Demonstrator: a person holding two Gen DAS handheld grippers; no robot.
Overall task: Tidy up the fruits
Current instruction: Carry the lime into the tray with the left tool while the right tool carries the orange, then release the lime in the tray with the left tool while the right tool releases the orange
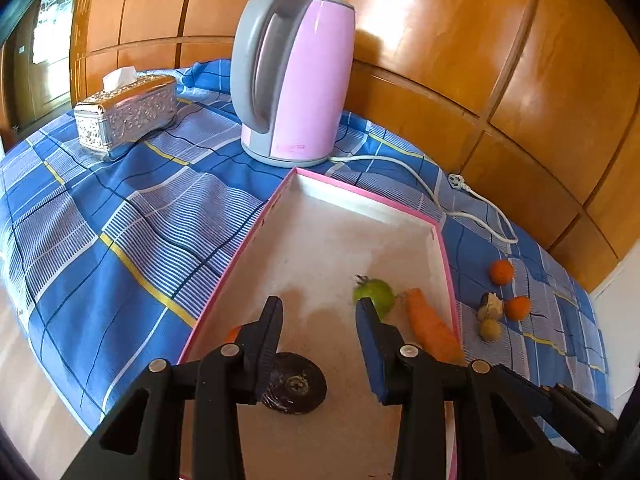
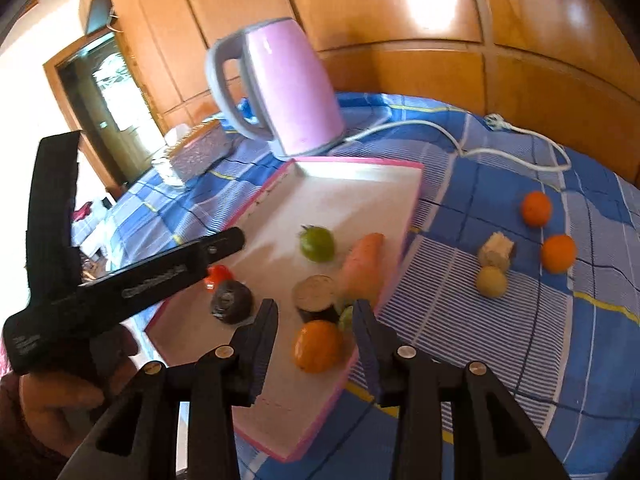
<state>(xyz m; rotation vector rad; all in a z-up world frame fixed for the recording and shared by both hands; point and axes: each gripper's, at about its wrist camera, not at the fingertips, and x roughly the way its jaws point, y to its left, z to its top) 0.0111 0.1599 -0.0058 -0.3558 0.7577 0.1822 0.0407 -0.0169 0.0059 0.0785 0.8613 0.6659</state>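
Blue checked cloth (image 1: 120, 216) is spread under the pink tray (image 2: 412, 200). Both the left gripper (image 1: 320, 320) and right gripper (image 2: 316, 320) are held open and empty; the orange fruit (image 2: 318, 346) is seen between the right jaws, untouched. If the jaws are shut too fast, it could be knocked off the tray's edge.

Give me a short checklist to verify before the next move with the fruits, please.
1. Left gripper free, nothing between its fingers: ok.
2. Right gripper free, over the yellow-orange fruit without pressing it: ok.
3. Pink-rimmed tray has bare floor left: ok.
4. Two oranges remain outside on the blue checked cloth: not ok.
5. Kettle cord lies clear of the loose fruits: ok.
6. Pale lump beside the small yellowish fruit, fruit or not: cannot tell.
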